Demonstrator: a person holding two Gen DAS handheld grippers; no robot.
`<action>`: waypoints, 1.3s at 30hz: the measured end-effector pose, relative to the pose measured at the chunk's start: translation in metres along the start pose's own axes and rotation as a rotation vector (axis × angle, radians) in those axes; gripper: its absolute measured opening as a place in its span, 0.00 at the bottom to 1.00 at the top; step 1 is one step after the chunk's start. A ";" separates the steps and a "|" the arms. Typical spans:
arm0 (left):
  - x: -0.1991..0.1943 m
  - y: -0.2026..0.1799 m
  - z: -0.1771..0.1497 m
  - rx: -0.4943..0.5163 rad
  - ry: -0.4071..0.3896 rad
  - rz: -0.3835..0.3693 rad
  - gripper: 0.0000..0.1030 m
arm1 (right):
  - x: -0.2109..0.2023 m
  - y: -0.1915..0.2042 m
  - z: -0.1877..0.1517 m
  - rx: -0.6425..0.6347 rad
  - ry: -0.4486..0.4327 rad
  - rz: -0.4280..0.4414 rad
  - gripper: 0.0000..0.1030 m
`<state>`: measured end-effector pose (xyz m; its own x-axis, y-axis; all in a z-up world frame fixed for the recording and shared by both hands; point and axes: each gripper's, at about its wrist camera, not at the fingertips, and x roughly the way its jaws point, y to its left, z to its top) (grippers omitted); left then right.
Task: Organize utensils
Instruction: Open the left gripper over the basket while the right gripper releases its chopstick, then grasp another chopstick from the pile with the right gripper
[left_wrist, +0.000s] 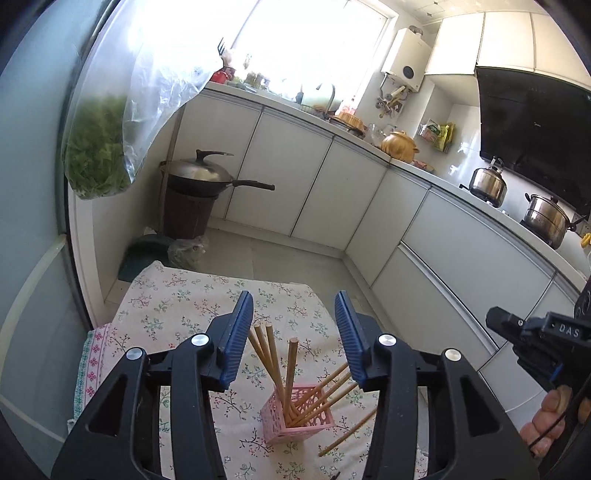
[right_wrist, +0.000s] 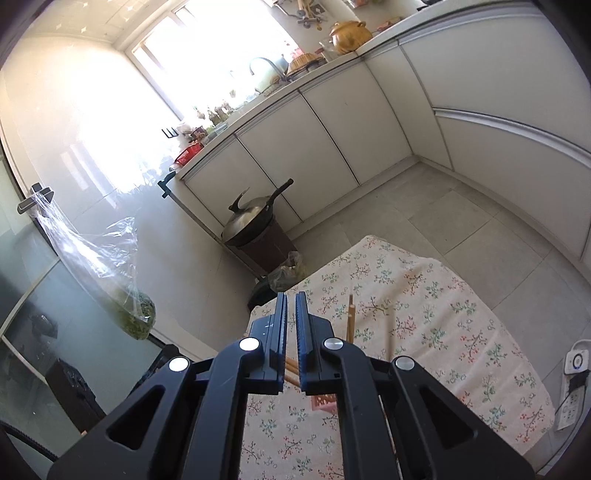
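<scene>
Risks, as we judge them:
- Pink basket (left_wrist: 295, 415) is light plastic, openwork walls, and the chopsticks in it (left_wrist: 275, 363) fan out both ways. A nudge from either claw, or a stick pushed in at a slant, could tip it.
- Loose chopstick (left_wrist: 347, 432) lies flat on the cloth-covered desk (left_wrist: 177, 302), just right of the basket. It is thin and round, so we expect it to roll or slip from a poor pinch.
- Cloth may drag and shift the basket w/ it.

Containers:
- Pink basket: about eight wooden chopsticks, upright/leaning. Nothing else seen inside.

Claws:
- Left claw (left_wrist: 293, 310): fingers wide apart, empty, above the basket.
- Right claw (right_wrist: 290, 325): fingers nearly together w/ a narrow gap, nothing gripped as far as we see; chopstick ends show behind it.
</scene>
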<state>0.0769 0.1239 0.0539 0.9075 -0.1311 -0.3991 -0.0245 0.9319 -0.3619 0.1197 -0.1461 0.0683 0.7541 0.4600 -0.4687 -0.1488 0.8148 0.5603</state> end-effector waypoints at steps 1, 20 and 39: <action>0.000 0.000 0.000 0.008 -0.003 0.003 0.43 | -0.001 0.002 0.001 -0.007 -0.006 -0.001 0.05; 0.013 -0.005 -0.009 0.034 -0.001 0.086 0.77 | 0.223 -0.234 -0.048 0.354 0.459 -0.495 0.54; 0.029 0.007 -0.019 0.074 0.033 0.259 0.93 | 0.239 -0.220 -0.053 0.147 0.384 -0.569 0.05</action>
<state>0.0951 0.1206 0.0241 0.8608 0.1046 -0.4981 -0.2217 0.9580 -0.1820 0.2986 -0.1963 -0.2031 0.4062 0.0901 -0.9093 0.3105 0.9223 0.2301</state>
